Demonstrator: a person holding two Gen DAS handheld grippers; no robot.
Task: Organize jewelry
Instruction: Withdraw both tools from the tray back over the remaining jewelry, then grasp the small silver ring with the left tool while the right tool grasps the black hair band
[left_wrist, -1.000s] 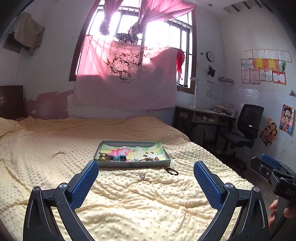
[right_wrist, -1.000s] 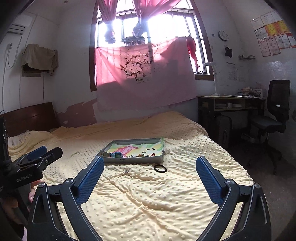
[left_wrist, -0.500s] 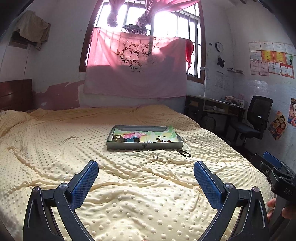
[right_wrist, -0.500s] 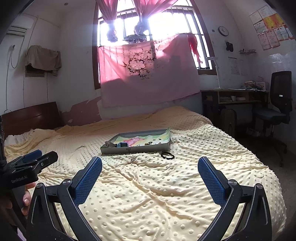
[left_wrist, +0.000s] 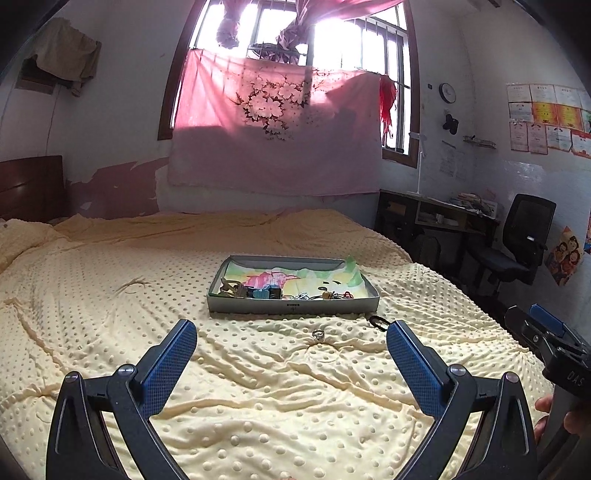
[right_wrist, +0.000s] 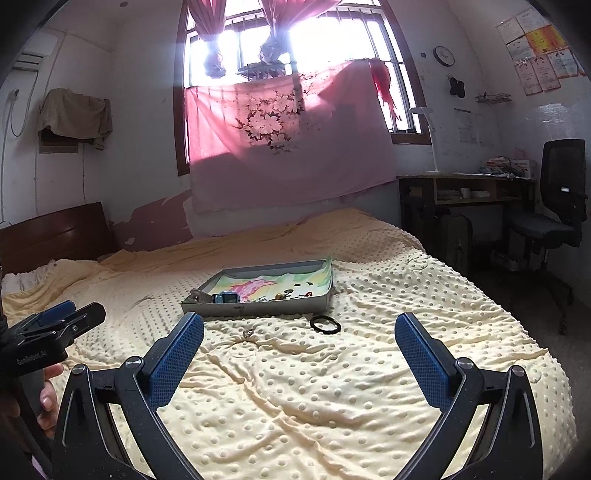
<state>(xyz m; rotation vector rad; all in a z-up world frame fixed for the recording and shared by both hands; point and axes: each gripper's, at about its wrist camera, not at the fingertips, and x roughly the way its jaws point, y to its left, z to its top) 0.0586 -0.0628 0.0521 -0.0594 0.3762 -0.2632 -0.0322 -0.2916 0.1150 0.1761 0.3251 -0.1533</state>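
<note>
At centre frame in the left wrist view, a small ring (left_wrist: 318, 334) lies on the bedspread (left_wrist: 258, 406), just before the tray (left_wrist: 293, 305), dead ahead of the wide-open, empty left gripper (left_wrist: 288, 354); the right gripper (right_wrist: 299, 354), likewise spread, sees it left of centre.

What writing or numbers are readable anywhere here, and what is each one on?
"DAS": on the right hand-held gripper, seen from the left camera; the rest is cut off.
"GenRobot.AI", as best it reads: on the left hand-held gripper, seen from the right camera.
Small label on the tray front wall: too small to read.
Wall certificates, clock: too blurred.
</note>
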